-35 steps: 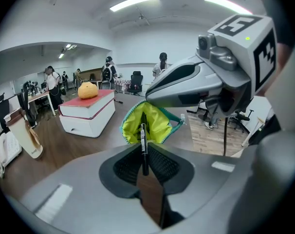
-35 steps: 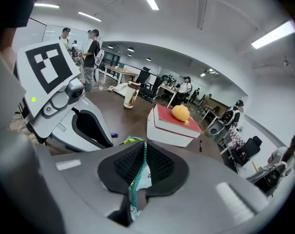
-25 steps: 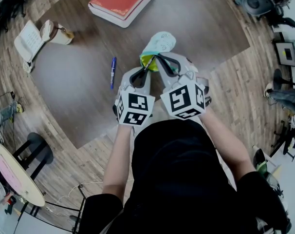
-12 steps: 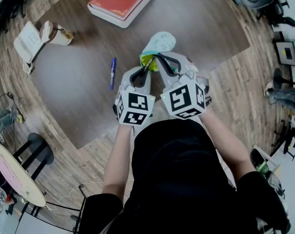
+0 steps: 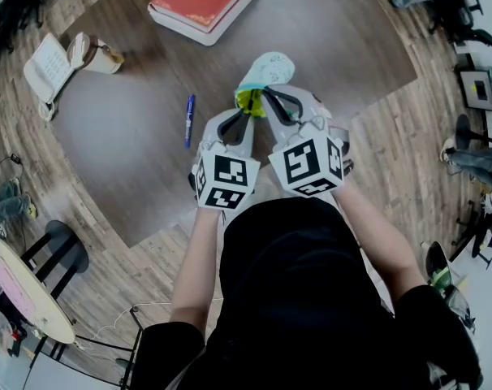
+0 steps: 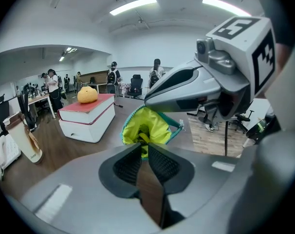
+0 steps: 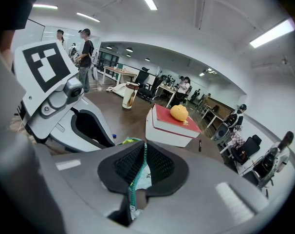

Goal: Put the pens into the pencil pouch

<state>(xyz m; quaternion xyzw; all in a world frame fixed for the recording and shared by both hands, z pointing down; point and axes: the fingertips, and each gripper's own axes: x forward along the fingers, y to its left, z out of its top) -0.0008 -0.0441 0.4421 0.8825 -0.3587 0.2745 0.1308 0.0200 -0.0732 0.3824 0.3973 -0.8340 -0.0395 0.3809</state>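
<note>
From the head view, the pouch point(image 5: 268, 73) lies open on the table point(image 5: 132, 145) with the left gripper point(image 5: 244, 112) and right gripper point(image 5: 265, 99) at its mouth. A blue pen point(image 5: 188, 120) lies apart to the left.

In the left gripper view, narrow jaws pinch the pouch's yellow-green lining.

In the right gripper view, jaws clamp its teal zipper edge.

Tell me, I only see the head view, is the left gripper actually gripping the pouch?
Observer: Yes. In the left gripper view the left gripper pinches the lime lining of the pouch at its mouth.
Operator: And the right?
Observer: The right gripper is shut on the pouch's teal zipper edge.
Operator: Any pens besides the blue pen?
Observer: What looks like a dark pen lies beyond the book, seen in the right gripper view.
</note>
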